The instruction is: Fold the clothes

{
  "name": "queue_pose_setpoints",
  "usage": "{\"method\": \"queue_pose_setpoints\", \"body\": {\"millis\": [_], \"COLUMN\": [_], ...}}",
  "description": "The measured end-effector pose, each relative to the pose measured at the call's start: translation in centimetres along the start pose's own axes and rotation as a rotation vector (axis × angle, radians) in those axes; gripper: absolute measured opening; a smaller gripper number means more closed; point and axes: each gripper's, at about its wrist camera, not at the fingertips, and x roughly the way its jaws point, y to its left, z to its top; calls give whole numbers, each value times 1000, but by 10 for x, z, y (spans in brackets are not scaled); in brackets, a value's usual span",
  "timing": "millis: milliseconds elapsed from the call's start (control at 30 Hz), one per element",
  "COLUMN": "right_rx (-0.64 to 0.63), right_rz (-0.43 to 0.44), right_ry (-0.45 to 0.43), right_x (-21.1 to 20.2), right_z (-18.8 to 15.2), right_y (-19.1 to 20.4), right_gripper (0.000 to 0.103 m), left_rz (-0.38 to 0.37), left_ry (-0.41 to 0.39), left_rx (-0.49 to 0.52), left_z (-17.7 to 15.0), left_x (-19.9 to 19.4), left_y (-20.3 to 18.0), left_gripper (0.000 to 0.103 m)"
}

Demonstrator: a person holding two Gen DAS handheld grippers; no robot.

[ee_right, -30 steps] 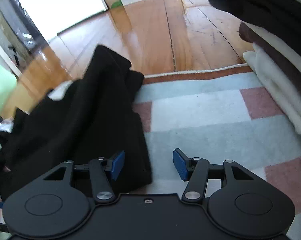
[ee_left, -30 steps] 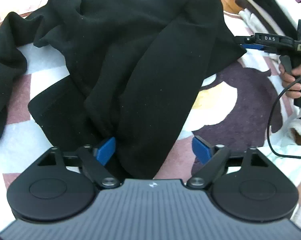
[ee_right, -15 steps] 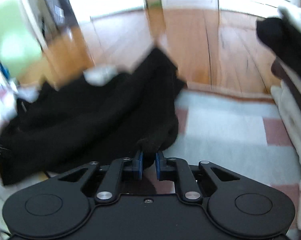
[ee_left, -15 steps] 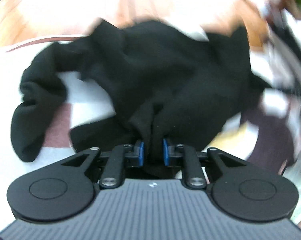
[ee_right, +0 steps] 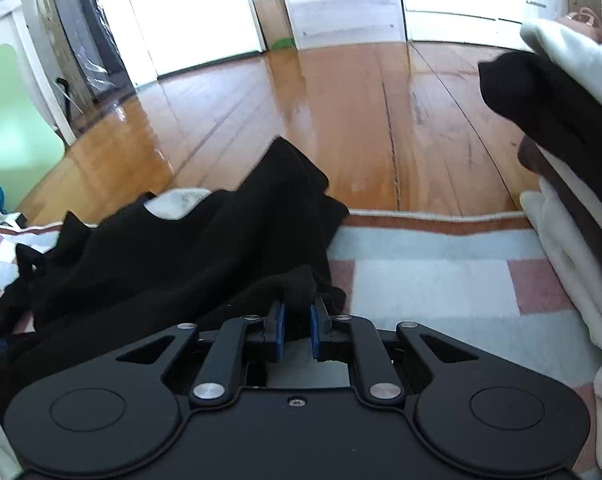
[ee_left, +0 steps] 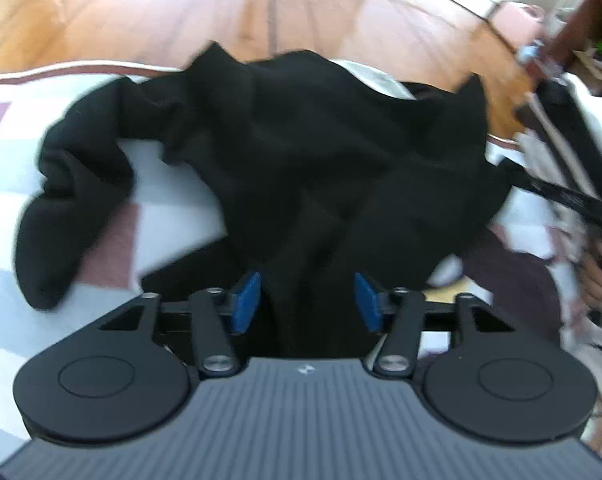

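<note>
Cloth, one black garment (ee_left: 325, 168), lies crumpled on the patterned rug (ee_right: 429, 280), near the rug's edge by the wooden floor (ee_right: 341, 112). The step in hand seems to be the arranging of the garment before any real fold, because it is not yet flat. The right gripper (ee_right: 297, 320) is clenched on a small bunch of the black fabric at the garment's near edge. The left gripper (ee_left: 307, 296) has its blue fingers (ee_left: 247, 300) spread wide, with fabric passing between them but not pinched. I judge that the next move calls for the left gripper to take a hold, so that both can pull the cloth flat. Only the left view shows the sleeve (ee_left: 61, 216) hanging to the side; only the right view shows clearly the stack of folded clothes (ee_right: 561, 208) just beside the rug area.
</note>
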Motion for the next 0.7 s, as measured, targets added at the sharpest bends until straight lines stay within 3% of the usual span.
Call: {"method": "queue_pose_setpoints", "body": {"millis": [33, 167, 233, 300, 333, 367, 400, 567, 633, 700], "right_rx": [-1, 1, -21, -40, -41, -41, -35, 53, 82, 96], "right_rz": [0, 10, 32, 54, 65, 77, 89, 122, 123, 163], "right_ry": [-1, -2, -6, -14, -29, -43, -54, -58, -43, -89], "right_x": [1, 5, 3, 1, -4, -8, -12, -26, -30, -45], "right_z": [0, -1, -2, -2, -2, -1, 0, 10, 11, 18], "right_y": [1, 2, 4, 7, 9, 10, 11, 4, 3, 6], "right_gripper": [15, 15, 15, 15, 15, 15, 15, 14, 14, 14], "left_rz": [-23, -38, -43, -54, -43, -25, -8, 62, 25, -24], "left_ry": [31, 158, 139, 141, 134, 121, 108, -103, -159, -210], "left_rx": [3, -38, -15, 42, 64, 84, 104, 82, 62, 43], "left_z": [-5, -22, -24, -19, -15, -10, -5, 16, 21, 26], "left_x": [4, 29, 35, 33, 31, 30, 28, 7, -6, -19], "left_y": [-2, -2, -5, -15, -18, -21, -25, -15, -12, -10], "left_gripper": [76, 77, 76, 59, 44, 16, 4, 4, 4, 4]}}
